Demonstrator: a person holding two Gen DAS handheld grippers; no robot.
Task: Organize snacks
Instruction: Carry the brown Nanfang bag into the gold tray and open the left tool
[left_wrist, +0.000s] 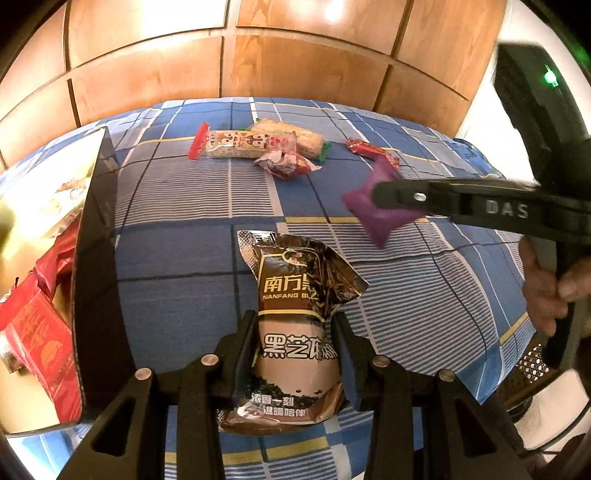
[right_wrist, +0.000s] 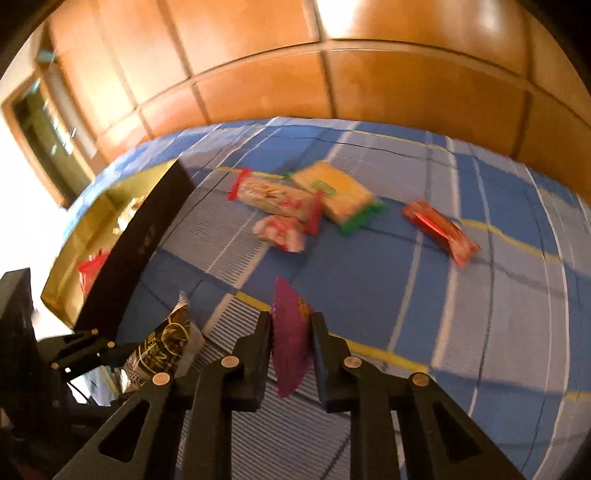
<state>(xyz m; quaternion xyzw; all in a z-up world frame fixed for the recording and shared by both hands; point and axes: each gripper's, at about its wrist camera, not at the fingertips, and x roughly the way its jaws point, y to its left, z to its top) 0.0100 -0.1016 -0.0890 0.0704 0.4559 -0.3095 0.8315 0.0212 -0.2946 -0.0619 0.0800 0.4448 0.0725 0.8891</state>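
Snacks are partly sorted: some already lie in the box (left_wrist: 98, 236) at the bed's (left_wrist: 177, 251) left edge, its dark lid side facing the loose ones. Just right of it, near the bed's front edge, the left tongs (left_wrist: 295, 343) are clamped on the brown sachet (left_wrist: 299, 295), pads pressing its lower half while the top sticks out free. Further right, the right tongs (right_wrist: 291, 325) are clamped on the purple packet (right_wrist: 290, 339), held edge-on and clear of the sheet. Toward the bed's far edge lie a long red-ended bar (left_wrist: 240, 144), a yellow wafer (left_wrist: 291, 134), a small red-white candy (left_wrist: 288, 165) and a red packet (left_wrist: 371, 150).

To do this well, I'd carry one snack at a time over the box wall, lift high enough to clear it, and let go only when low inside, since both grips are near an edge and could slip.
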